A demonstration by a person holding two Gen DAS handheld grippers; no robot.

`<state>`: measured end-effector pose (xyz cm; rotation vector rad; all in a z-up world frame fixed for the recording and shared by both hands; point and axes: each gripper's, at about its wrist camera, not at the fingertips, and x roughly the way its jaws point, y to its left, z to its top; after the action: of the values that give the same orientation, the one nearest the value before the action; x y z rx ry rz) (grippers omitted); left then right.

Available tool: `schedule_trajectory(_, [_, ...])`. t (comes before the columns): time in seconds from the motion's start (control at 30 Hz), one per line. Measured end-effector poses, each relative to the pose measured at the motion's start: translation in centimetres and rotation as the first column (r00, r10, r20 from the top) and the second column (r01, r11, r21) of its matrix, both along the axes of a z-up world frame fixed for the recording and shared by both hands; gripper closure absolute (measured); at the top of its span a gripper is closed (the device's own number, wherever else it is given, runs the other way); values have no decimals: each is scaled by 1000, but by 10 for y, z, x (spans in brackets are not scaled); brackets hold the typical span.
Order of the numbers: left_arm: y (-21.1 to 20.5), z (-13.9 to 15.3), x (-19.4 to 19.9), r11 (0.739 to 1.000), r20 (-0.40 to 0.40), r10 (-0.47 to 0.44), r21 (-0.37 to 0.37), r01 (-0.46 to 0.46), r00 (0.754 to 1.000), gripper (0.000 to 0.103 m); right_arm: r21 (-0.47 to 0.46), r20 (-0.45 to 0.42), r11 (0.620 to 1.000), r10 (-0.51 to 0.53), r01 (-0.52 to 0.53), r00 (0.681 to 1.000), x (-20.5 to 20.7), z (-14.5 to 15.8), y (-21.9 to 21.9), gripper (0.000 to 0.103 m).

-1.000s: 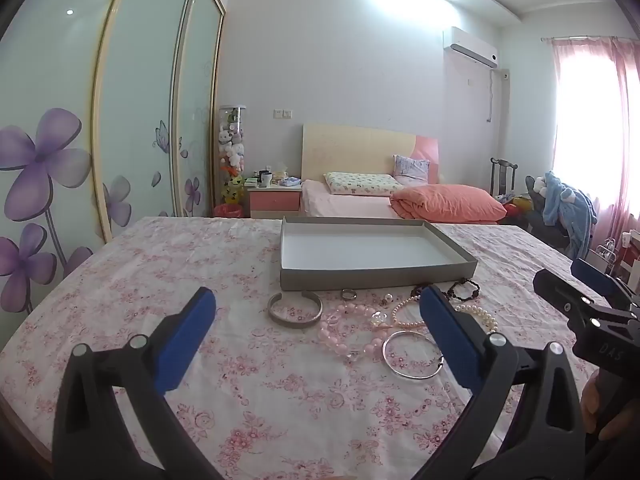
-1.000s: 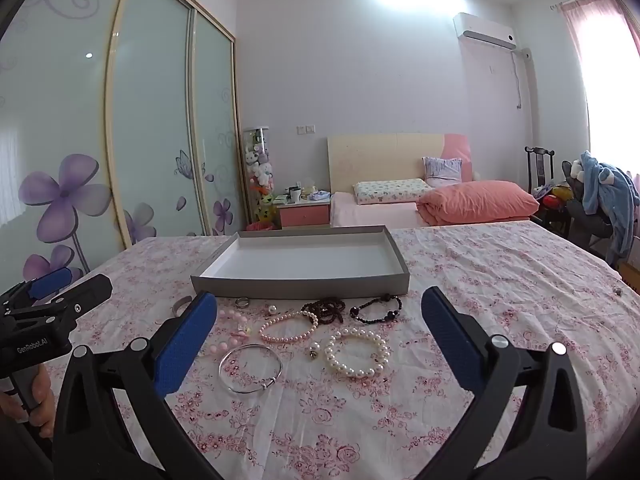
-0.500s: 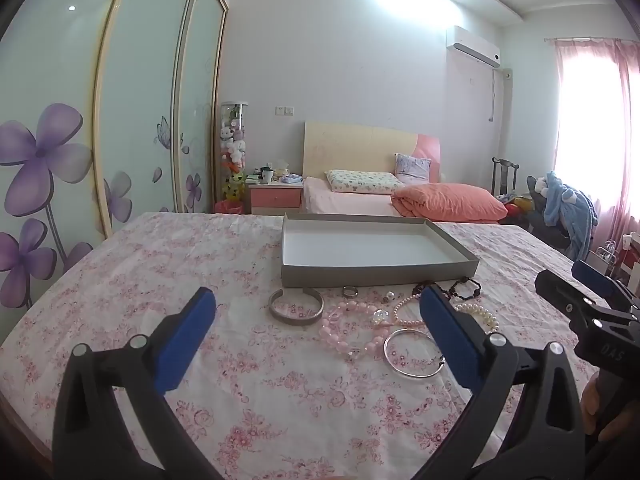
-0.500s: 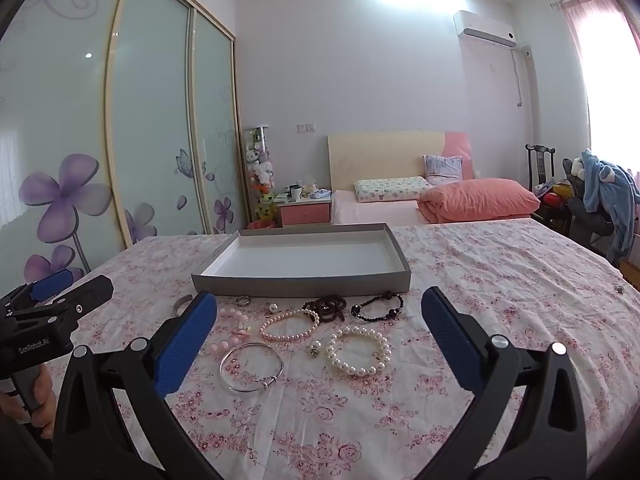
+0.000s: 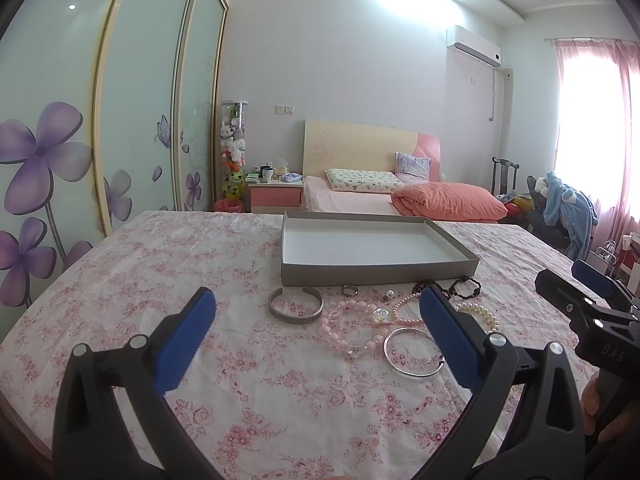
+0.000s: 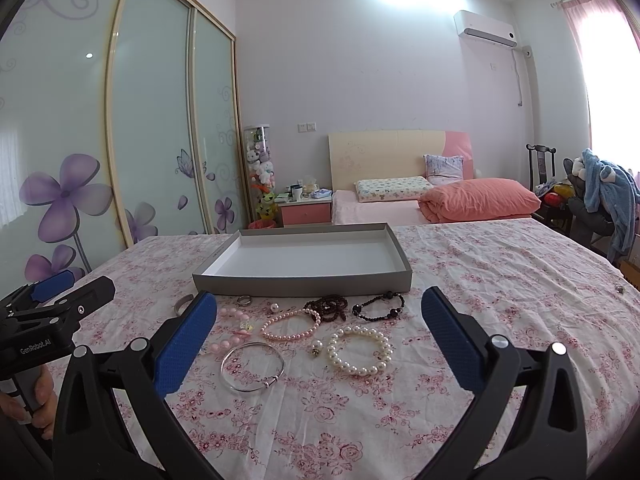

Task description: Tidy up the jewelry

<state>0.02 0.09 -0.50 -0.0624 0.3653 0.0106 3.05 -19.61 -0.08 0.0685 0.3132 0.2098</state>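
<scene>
A shallow grey tray (image 5: 376, 269) (image 6: 304, 282) with a white floor sits empty on the floral cloth. In front of it lies loose jewelry: a grey cuff bangle (image 5: 295, 310), a pink bead bracelet (image 5: 347, 328), a thin silver bangle (image 5: 412, 352) (image 6: 253, 366), a white pearl bracelet (image 6: 359, 350), a pink pearl strand (image 6: 290, 324), dark bead bracelets (image 6: 378, 306) and a small ring (image 5: 349, 289). My left gripper (image 5: 318, 334) hovers open short of the cuff. My right gripper (image 6: 320, 334) hovers open over the pearls. Neither holds anything.
The table (image 6: 500, 280) wears a pink floral cloth. A small metal item (image 6: 620, 289) lies near its right edge. A hand (image 6: 40, 400) holds the left gripper's handle. Behind are a bed (image 5: 404, 196), a nightstand and sliding wardrobe doors (image 6: 152, 120).
Both views have shifted only slightly; the jewelry and tray sit a little lower in the left wrist view. Both grippers stay open and nothing was picked up.
</scene>
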Motion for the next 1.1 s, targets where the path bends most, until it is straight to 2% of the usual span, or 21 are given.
schedule_trajectory(1.1, [5,-14,2,1000,-9,4,-3,-4,1000,4,3,-3,1000,0,0,1000,1,-1,0,2])
